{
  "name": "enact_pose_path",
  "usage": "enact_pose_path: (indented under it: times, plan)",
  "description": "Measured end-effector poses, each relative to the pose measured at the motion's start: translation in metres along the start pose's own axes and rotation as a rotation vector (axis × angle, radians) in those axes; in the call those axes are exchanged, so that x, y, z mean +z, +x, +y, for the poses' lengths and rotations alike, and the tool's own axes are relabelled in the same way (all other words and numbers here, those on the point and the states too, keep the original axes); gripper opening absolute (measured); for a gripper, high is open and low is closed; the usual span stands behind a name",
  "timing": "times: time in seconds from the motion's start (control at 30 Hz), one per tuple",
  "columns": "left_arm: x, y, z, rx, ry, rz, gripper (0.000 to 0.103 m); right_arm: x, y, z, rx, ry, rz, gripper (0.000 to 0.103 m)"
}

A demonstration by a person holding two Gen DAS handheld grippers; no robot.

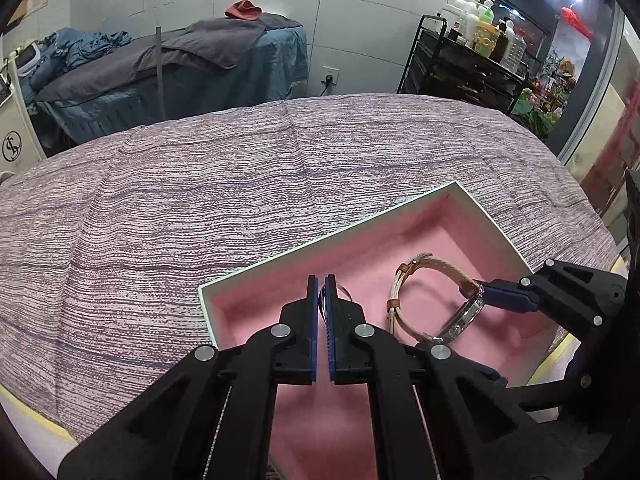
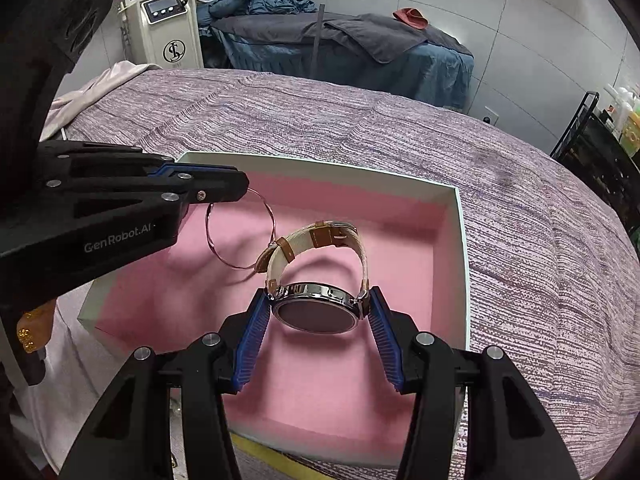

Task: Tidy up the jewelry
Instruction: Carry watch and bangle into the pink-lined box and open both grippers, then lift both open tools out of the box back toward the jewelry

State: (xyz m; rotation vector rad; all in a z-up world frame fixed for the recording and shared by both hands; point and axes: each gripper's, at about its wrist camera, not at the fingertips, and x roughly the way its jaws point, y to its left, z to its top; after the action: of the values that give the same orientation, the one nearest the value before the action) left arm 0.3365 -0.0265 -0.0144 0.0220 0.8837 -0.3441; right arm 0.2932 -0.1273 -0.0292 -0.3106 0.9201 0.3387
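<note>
A white box (image 2: 460, 248) lined with pink foam (image 1: 432, 240) lies on the striped bedspread. My right gripper (image 2: 318, 300) is shut on a wristwatch (image 2: 320, 308) with a round steel case and a cream and tan strap, holding it by the case above the foam. The wristwatch (image 1: 460, 316) hangs at the right in the left wrist view. My left gripper (image 1: 321, 280) is shut on a thin wire bangle (image 2: 240, 236), which dangles over the left part of the box. In the left wrist view only a sliver of the bangle (image 1: 344, 290) shows past the blue pads.
The purple striped bedspread (image 1: 200, 208) stretches around the box. Behind it stand a massage bed (image 1: 180, 64) with grey and blue covers, a white machine (image 2: 164, 16) and a black trolley (image 1: 472, 60) of bottles. A yellow strip (image 2: 272, 460) runs along the near edge.
</note>
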Motion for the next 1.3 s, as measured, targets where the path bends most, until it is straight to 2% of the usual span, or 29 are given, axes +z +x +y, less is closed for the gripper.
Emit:
enact_pose_path:
  times: [0.13,0.17,0.2,0.23,0.27,0.3,0.33,0.43,0.47,0.57,0.63,0.73,0.97,1.17,1.3]
  plan:
    - [-0.001,-0.004,0.0,0.037,0.023,-0.013,0.005,0.0,-0.001,-0.001,0.0,-0.013,-0.021,0.052]
    - [-0.001,-0.005,-0.001,0.05,0.031,-0.014,0.006,0.0,-0.002,-0.001,-0.001,-0.011,-0.027,0.056]
    - [-0.001,-0.007,-0.001,0.061,0.04,-0.016,0.014,-0.001,-0.004,-0.002,-0.007,-0.009,-0.034,0.06]
    - [0.0,-0.01,-0.001,0.07,0.045,-0.024,0.032,0.0,-0.006,-0.002,-0.015,-0.007,-0.044,0.063]
    - [0.0,-0.016,-0.001,0.079,0.048,-0.045,0.044,0.0,-0.009,-0.003,-0.022,-0.004,-0.056,0.069]
    - [0.001,-0.021,-0.001,0.083,0.047,-0.073,0.066,-0.001,-0.012,-0.004,-0.026,-0.001,-0.067,0.071]
    - [0.0,-0.027,0.0,0.084,0.045,-0.101,0.073,-0.001,-0.016,-0.006,-0.028,0.004,-0.08,0.071]
    - [0.0,-0.036,0.003,0.093,0.047,-0.11,0.073,-0.001,-0.031,-0.01,-0.03,0.025,-0.122,0.074]
    - [-0.002,-0.039,0.004,0.11,0.043,-0.11,0.073,-0.001,-0.037,-0.013,-0.036,0.038,-0.141,0.078]
    - [-0.014,-0.053,0.014,0.155,-0.019,-0.15,0.086,-0.007,-0.06,-0.024,-0.039,0.101,-0.206,0.09]
    - [-0.027,-0.064,0.019,0.137,-0.063,-0.183,0.091,-0.013,-0.072,-0.033,-0.029,0.151,-0.234,0.095]
    - [-0.046,-0.079,0.02,0.112,-0.092,-0.222,0.097,-0.023,-0.081,-0.037,-0.013,0.18,-0.244,0.096]
    - [-0.086,-0.104,0.004,0.08,-0.071,-0.26,0.097,-0.051,-0.088,-0.034,0.016,0.206,-0.235,0.096]
    - [-0.117,-0.109,-0.011,0.117,-0.029,-0.251,0.097,-0.069,-0.094,-0.025,0.023,0.196,-0.229,0.096]
    - [-0.135,-0.107,-0.016,0.092,-0.043,-0.227,0.097,-0.08,-0.098,-0.02,0.016,0.181,-0.225,0.096]
